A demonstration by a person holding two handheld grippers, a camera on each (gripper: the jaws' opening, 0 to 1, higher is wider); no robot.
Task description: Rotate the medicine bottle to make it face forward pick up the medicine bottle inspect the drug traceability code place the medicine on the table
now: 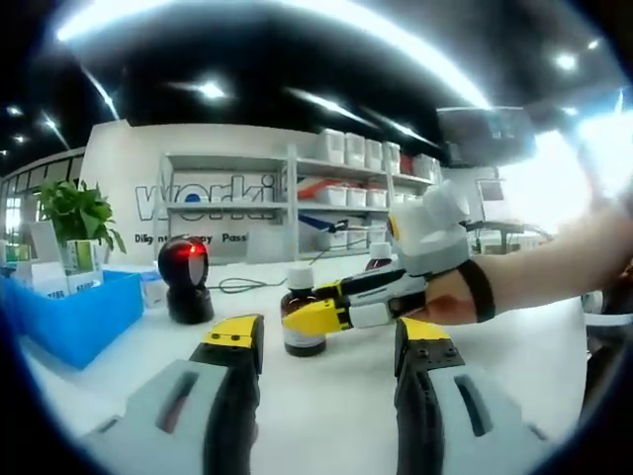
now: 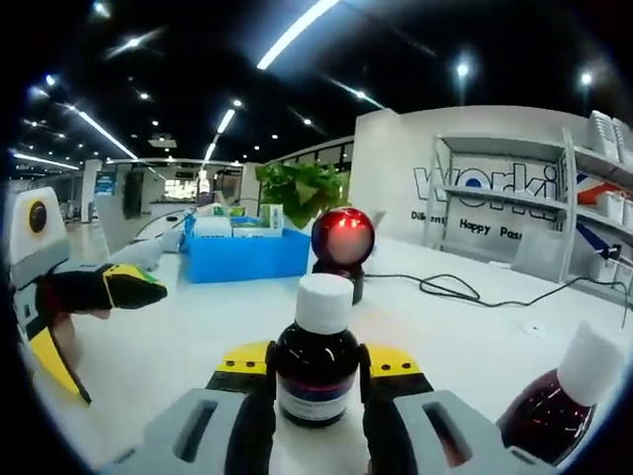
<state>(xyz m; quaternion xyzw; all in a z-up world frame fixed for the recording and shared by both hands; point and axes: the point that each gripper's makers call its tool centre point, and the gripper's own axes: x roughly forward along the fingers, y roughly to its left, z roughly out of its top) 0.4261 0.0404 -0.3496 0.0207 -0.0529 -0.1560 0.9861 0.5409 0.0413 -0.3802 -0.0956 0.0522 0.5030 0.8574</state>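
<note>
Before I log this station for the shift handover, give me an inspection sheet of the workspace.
Surface: white table, bottle standing on it.
Job's things: medicine bottle, white cap, upright; scanner glowing red behind it.
Clutter: second bottle tilted at right; blue bin with boxes; plant.
Grippers: right gripper jaws against the medicine bottle's sides; left gripper open, apart from it.
Cables: black cable across the table.
Surroundings: shelving with white boxes.
</note>
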